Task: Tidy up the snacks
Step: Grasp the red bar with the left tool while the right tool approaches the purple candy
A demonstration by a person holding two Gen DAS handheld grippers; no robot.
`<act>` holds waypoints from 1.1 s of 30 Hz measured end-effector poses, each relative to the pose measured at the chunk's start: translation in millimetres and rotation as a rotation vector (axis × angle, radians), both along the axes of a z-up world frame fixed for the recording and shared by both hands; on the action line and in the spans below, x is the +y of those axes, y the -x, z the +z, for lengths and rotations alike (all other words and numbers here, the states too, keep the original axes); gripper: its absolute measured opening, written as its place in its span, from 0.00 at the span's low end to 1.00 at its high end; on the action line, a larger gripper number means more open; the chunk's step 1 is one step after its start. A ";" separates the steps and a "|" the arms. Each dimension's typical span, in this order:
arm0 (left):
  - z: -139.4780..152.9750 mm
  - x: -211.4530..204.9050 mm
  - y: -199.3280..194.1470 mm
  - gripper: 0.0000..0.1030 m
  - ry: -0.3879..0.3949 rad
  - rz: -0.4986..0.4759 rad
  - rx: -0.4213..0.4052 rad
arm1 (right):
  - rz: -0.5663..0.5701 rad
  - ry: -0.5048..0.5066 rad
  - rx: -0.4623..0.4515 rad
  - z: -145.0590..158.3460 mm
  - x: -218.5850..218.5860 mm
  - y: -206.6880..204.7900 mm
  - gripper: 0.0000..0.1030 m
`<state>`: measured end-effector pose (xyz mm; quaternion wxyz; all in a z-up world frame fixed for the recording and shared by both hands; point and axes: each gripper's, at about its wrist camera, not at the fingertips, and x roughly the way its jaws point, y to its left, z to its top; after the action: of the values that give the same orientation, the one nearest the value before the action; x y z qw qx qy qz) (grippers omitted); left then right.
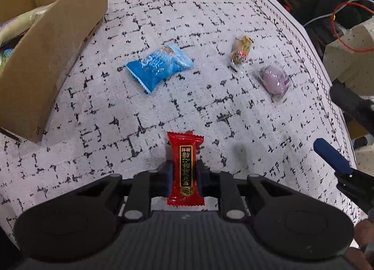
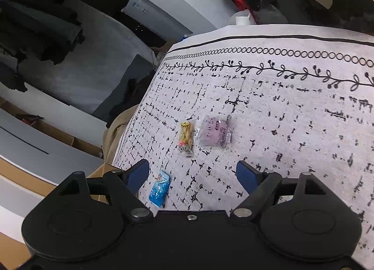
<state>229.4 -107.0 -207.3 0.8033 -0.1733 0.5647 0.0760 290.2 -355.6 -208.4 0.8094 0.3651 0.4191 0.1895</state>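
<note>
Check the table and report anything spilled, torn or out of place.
Nothing stands out. The red foil candy packet, blue snack pouch, clear-wrapped yellow snack and purple wrapped cake lie loose but intact on the patterned tablecloth; nothing spilled.

Unreadable gold characters on red wrapper (image 1: 185, 169)

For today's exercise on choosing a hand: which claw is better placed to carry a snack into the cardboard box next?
Left, probably. The left claw is already closed on the red candy, and the cardboard box stands on its side of the table. The right claw is open and empty, facing the purple packet.
</note>
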 end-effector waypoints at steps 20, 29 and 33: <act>41.0 32.7 -18.0 0.18 0.044 0.022 -0.130 | -0.052 0.060 -0.006 -15.7 33.3 -36.3 0.64; 46.1 43.2 -26.5 0.18 0.039 0.037 -0.146 | -0.119 0.143 0.017 -25.9 35.7 -51.5 0.65; 44.6 50.5 -31.6 0.18 0.027 0.051 -0.148 | -0.122 0.190 0.019 -32.1 43.1 -56.9 0.65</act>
<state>261.0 -56.5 -162.6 0.8384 -0.2033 0.5001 0.0758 347.1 -312.5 -240.5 0.8465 0.3133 0.4196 0.0959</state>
